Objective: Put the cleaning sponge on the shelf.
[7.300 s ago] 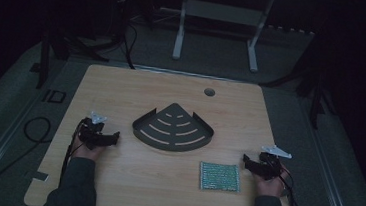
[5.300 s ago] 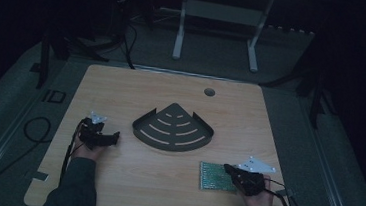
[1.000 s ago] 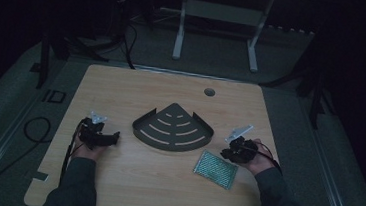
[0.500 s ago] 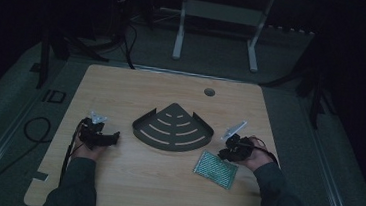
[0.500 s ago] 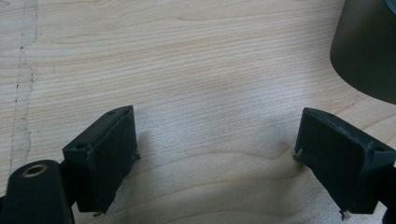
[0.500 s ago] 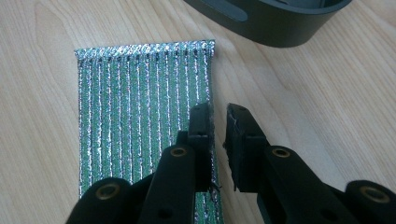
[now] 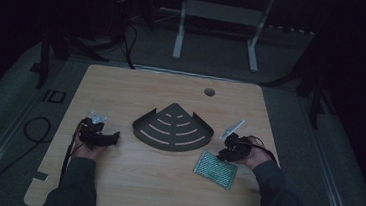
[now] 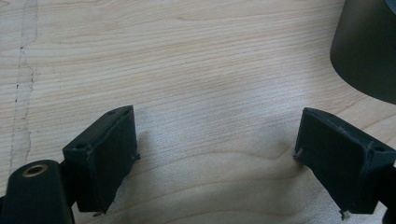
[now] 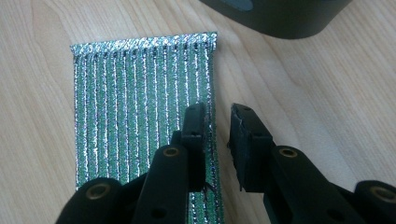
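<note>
Dimness covers the high view, so the grippers read there as dark lumps and their jaws cannot be made out from above. Beyond the far edge of the table (image 7: 122, 85) the room is nearly black, with only a pale frame (image 7: 218, 16) on two legs and some cables on the floor to tell. In the left gripper view the dark tray (image 8: 369, 46) is cut off at the upper right corner, showing just a curved wall; in the right gripper view the same tray (image 9: 280, 14) is cropped by the top edge. From above the tray (image 7: 173, 128) lies at the table's middle, a slotted quarter-round with its point toward the far edge. The left gripper (image 7: 99, 135) rests near the left edge, its jaws wide apart over bare wood and holding nothing, as the left gripper (image 8: 217, 158) shows in its own view. The right gripper (image 7: 231, 150) sits toward the right edge, just beside the tray's right corner. The right gripper (image 9: 218, 135) has its jaws a narrow gap apart, straddling the near long edge of the pad (image 9: 135, 116), a green and silver ribbed rectangle; one jaw lies over the pad, the other over wood beside it, not clamped. The pad (image 7: 216, 169) lies tilted near the right front of the table, apart from the tray.
</note>
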A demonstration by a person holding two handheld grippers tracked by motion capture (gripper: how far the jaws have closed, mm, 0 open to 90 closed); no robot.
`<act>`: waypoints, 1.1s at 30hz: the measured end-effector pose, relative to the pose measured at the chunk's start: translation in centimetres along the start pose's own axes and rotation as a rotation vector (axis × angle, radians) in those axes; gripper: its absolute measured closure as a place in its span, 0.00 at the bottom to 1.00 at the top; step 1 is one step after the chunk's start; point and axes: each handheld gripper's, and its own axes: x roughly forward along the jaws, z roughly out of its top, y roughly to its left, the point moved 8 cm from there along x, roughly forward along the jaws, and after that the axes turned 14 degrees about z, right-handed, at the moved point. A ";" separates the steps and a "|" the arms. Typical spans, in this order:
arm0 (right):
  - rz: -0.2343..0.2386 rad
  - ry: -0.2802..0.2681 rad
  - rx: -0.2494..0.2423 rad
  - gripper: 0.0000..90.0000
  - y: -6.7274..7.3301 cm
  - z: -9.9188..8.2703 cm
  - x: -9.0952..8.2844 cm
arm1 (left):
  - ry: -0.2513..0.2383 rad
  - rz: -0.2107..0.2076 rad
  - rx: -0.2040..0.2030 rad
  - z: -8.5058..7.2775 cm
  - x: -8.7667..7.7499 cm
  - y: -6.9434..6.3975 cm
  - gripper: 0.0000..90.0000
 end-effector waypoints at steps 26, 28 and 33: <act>0.067 0.051 0.057 0.80 -0.3 -0.3 0.6 | 0.000 0.000 0.000 0.0 0.0 0.0 0.14; 0.086 0.053 0.068 0.82 -0.4 -0.3 0.6 | 0.000 0.000 0.000 0.0 0.0 0.0 0.14; 0.111 0.059 0.070 0.87 -0.3 -0.4 0.7 | 0.000 0.000 0.000 0.0 0.0 0.0 0.14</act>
